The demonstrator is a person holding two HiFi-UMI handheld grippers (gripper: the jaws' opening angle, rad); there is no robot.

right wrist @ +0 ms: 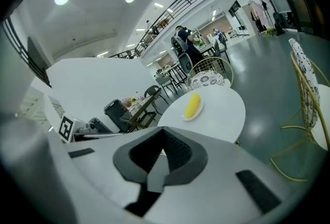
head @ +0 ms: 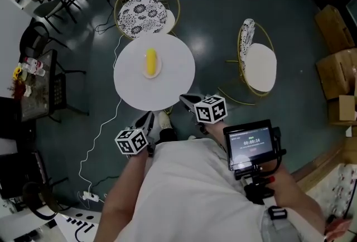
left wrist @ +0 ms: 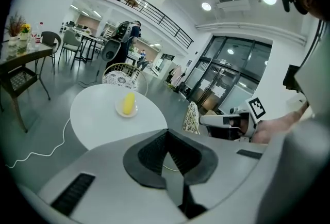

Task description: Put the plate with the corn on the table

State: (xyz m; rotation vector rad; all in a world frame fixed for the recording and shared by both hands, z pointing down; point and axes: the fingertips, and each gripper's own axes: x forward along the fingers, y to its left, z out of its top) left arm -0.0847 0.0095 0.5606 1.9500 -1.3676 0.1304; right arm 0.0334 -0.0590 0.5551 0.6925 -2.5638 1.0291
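A small white plate (head: pixel 151 71) carrying a yellow corn cob (head: pixel 150 61) rests near the middle of the round white table (head: pixel 178 79). The same corn (left wrist: pixel 129 101) on its plate (left wrist: pixel 127 111) shows in the left gripper view, and the corn (right wrist: pixel 193 106) also shows in the right gripper view. My left gripper (head: pixel 149 119) is held low by the table's near edge, its jaws closed with nothing in them. My right gripper (head: pixel 184 99) sits just at the near rim, also shut and empty. Both are well short of the plate.
A gold wire chair with a patterned cushion (head: pixel 146 12) stands beyond the table, and another with a white cushion (head: pixel 259 63) to its right. A white cable (head: pixel 97 135) trails to a power strip (head: pixel 89 197). A dark side table (head: pixel 36 93) stands left, cardboard boxes (head: pixel 337 68) right.
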